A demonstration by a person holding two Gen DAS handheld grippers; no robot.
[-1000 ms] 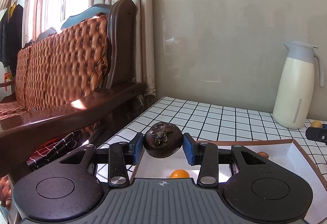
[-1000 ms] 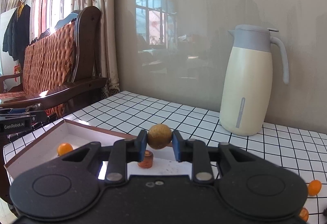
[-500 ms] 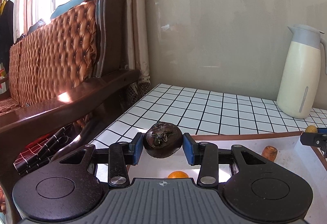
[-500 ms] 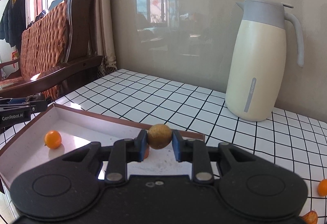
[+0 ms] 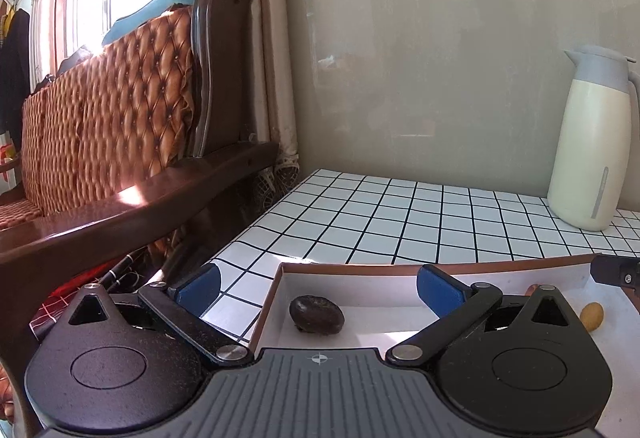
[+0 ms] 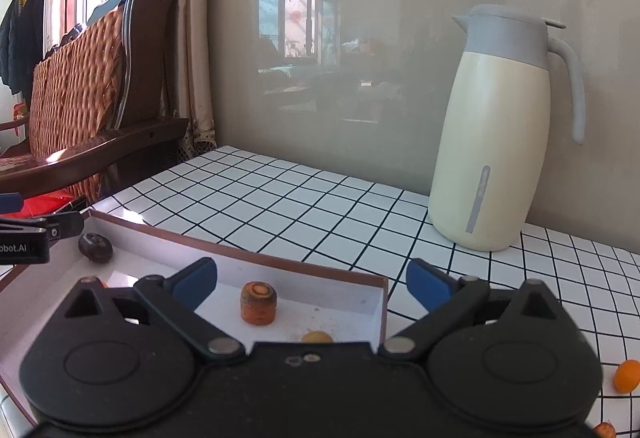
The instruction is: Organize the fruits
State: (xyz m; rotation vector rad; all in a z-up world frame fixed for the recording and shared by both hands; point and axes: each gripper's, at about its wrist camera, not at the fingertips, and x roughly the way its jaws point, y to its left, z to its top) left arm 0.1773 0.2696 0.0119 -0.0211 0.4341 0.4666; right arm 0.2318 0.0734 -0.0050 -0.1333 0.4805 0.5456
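1. Left gripper (image 5: 318, 288) was spread wide, holding nothing, hovering over the left end of the box (image 5: 360, 268).
2. Right gripper (image 6: 312, 284) was also spread wide and empty, hovering over the right end of the box (image 6: 304, 264).
3. The box was a shallow open tray, white inside with a brown rim, sitting on the tiled tabletop (image 6: 304, 198) near its left edge.
4. Box contents in the left wrist view: a dark wrinkled fruit (image 5: 317, 315) lying on the floor near the left wall, between the spread fingers but touching neither; a small tan fruit (image 5: 592, 315) towards the right end.
5. Box contents in the right wrist view: the same dark fruit (image 6: 95, 247) at the far left corner; an orange-brown stub (image 6: 259, 302), standing upright on the floor near the middle; the tan fruit (image 6: 317, 337) close to the right wall, partly hidden by the gripper body; a sliver of something orange (image 6: 98, 281) behind the left finger, too hidden to identify.
6. Outside the box: a small orange fruit (image 6: 627, 376) on the tabletop at the right, and another orange bit (image 6: 605, 429) below it at the frame edge.
7. A cream jug with a grey lid (image 6: 496, 134) stood upright at the back of the tabletop against the wall, well apart from the box.
8. A tufted brown sofa (image 5: 104, 118) stood off the tabletop's left edge.
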